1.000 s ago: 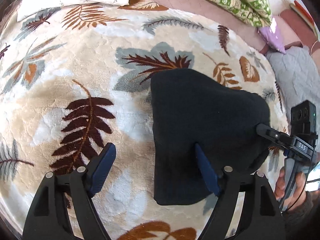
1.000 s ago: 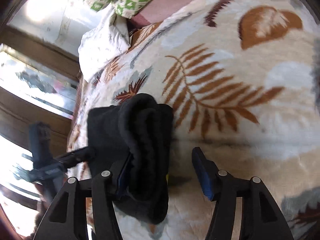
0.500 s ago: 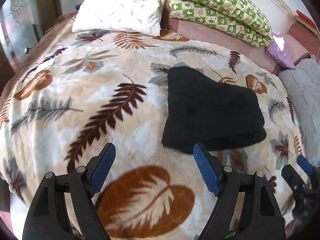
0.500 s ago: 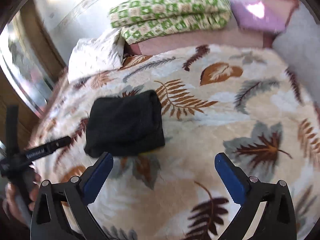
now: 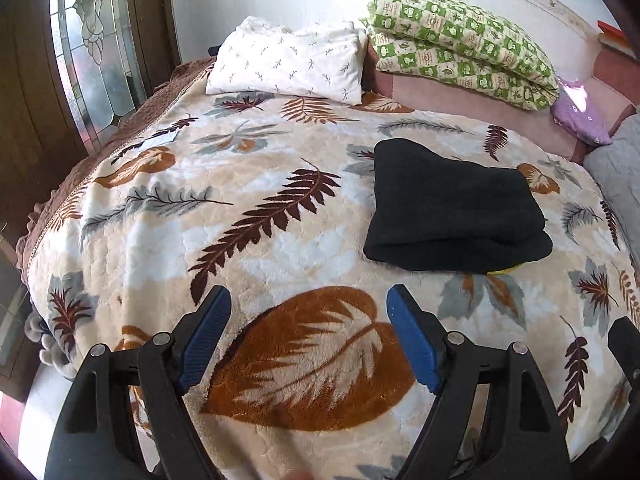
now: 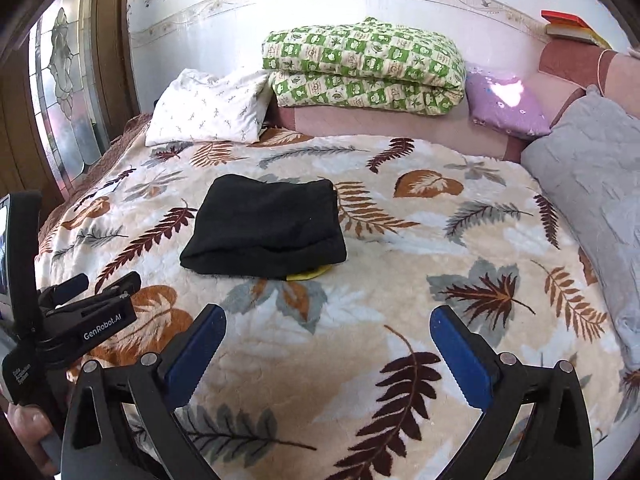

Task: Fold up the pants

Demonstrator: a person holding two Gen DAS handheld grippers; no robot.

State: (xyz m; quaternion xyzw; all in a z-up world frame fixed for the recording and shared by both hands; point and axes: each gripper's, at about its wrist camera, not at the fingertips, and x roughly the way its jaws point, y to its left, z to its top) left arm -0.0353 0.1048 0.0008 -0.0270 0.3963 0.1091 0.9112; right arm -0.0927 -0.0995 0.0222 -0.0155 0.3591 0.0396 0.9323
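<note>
Both grippers backed off folded pants point(image 6: 264, 226), open.

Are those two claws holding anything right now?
Nothing. Left gripper and right gripper are both open; the folded pants lie apart on the blanket.

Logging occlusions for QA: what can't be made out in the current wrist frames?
- Yellow item under the folded pants: only a sliver shows in both views, the pants cover the rest; identity unclear.
- Inner layers of the fold: hidden by the top layer.
- Left gripper body and the hand holding it: cut off by the left view's bottom edge.
- Right gripper: only a dark edge shows in the left view.
- Books: cut by the fisheye rim, right view.
</note>
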